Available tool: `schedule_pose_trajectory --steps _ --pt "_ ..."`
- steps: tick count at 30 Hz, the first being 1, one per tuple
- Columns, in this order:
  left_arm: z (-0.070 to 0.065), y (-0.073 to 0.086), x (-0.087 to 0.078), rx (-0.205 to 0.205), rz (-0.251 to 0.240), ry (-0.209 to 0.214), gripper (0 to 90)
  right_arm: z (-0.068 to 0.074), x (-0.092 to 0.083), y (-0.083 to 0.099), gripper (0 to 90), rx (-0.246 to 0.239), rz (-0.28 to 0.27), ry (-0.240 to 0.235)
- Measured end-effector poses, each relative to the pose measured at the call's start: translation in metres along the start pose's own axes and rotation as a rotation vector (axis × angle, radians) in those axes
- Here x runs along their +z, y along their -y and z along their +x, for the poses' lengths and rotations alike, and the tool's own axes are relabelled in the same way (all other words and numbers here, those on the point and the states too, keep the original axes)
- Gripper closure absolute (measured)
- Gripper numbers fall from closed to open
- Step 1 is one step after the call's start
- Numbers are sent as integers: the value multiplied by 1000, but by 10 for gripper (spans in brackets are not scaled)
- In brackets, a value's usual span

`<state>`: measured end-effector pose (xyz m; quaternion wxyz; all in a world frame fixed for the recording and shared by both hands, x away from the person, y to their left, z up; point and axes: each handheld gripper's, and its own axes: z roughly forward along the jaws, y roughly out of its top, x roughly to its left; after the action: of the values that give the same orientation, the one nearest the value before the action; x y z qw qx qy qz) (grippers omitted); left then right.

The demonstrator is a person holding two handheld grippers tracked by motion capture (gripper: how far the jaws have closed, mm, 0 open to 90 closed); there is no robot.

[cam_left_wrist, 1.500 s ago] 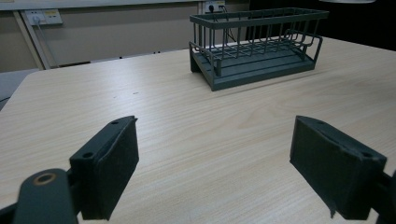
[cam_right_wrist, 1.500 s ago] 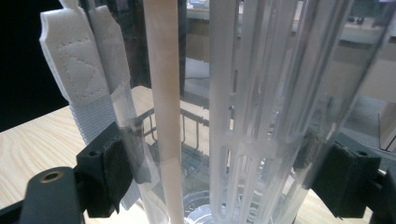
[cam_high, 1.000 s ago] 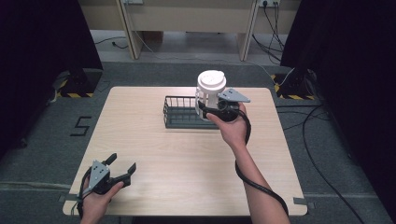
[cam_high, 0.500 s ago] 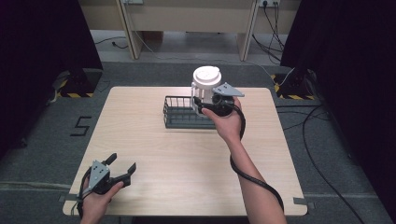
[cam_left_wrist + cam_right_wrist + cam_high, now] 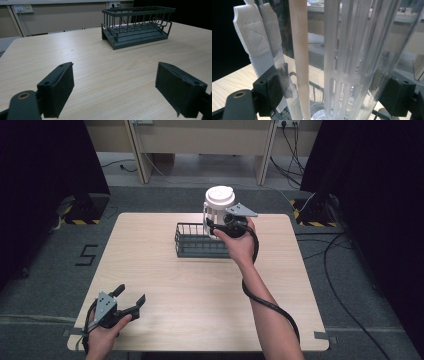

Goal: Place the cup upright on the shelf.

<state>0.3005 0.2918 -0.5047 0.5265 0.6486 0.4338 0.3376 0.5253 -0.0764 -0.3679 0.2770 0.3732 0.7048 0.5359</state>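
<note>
A clear plastic bottle [image 5: 218,208] with a white lid and a white strap [image 5: 256,40] hangs upright in my right gripper [image 5: 216,226]. That gripper is shut on the bottle's lower body. In the right gripper view the bottle [image 5: 348,57] stands between both pads, with an inner white tube and a tan stick showing through its wall. The bottle is held over the right end of a dark wire basket [image 5: 196,241], which looks empty. My left gripper [image 5: 131,294] stands open near the table's front left corner, its pads [image 5: 60,86] wide apart with nothing between them.
The basket [image 5: 137,27] stands at the back middle of the light wooden table [image 5: 165,285]. Cables trail from both grippers. Beyond the table's far edge are grey floor, desk legs and dark curtains at both sides.
My right gripper has carried the bottle upward and a little to the left over the basket's right end. The left gripper has stayed in place, open.
</note>
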Motion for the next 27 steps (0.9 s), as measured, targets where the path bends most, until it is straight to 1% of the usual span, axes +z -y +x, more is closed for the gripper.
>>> schedule_pose_trajectory --steps 13,27 --pt "0 0 0 -1 0 3 147 -3 18 -5 185 15 7 9" --pt "0 0 0 -2 -3 4 147 1 38 -2 185 24 24 10"
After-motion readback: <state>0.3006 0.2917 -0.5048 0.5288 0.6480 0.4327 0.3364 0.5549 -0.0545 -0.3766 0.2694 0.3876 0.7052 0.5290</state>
